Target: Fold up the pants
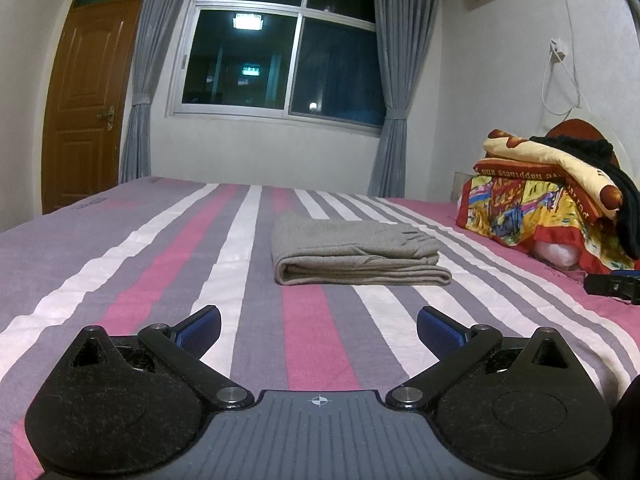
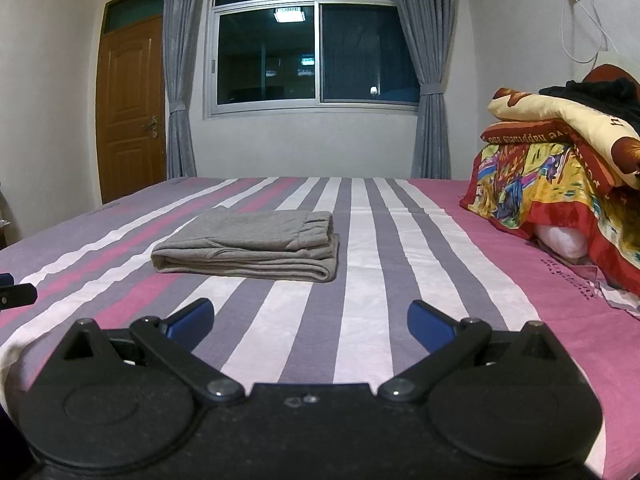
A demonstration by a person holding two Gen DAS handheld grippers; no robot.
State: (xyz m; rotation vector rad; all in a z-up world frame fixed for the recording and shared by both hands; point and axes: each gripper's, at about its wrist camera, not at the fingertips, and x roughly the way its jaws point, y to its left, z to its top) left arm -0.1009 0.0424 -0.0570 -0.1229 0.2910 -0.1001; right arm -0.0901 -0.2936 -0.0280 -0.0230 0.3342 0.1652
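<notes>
Grey pants (image 1: 352, 252) lie folded into a flat rectangular stack on the striped bedsheet (image 1: 160, 264), ahead of both grippers. In the right wrist view the pants (image 2: 248, 246) lie ahead and to the left on the sheet (image 2: 400, 280). My left gripper (image 1: 319, 330) is open and empty, held back from the pants above the sheet. My right gripper (image 2: 310, 320) is open and empty, also short of the pants. The tip of the right gripper shows at the right edge of the left wrist view (image 1: 612, 286), and the left gripper's tip shows at the left edge of the right wrist view (image 2: 16, 294).
A pile of colourful quilts (image 1: 552, 192) with a black garment on top sits at the right by the headboard, also in the right wrist view (image 2: 560, 160). A window with grey curtains (image 1: 276, 60) and a wooden door (image 1: 84, 100) are on the far wall beyond the bed.
</notes>
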